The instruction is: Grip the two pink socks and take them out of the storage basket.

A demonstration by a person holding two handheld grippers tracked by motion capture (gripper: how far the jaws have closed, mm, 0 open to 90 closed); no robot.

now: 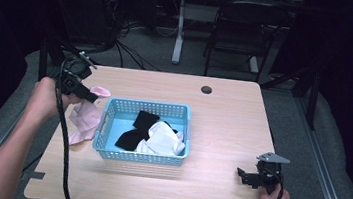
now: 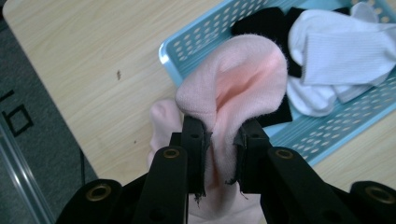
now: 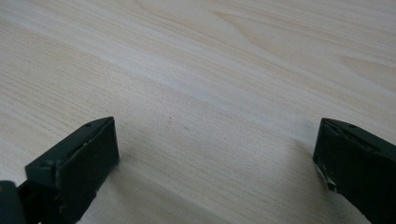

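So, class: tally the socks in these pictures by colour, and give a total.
Pink sock, held in the left gripper: 1
Black socks in the blue basket: 2, as far as shows
White socks in the basket: 2, as far as shows
Total: 5

Black tongs (image 1: pixel 89 96) with brass-ringed screw holes, trailing black cables.

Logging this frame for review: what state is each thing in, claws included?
Left claw: shut on pink sock.
Pink sock: gripped, hanging beside the basket.
Right claw: open, nothing between the jaws, low over the table.
Blue basket: upright, holding socks.
White socks: lying in basket.
Black socks: lying in basket.
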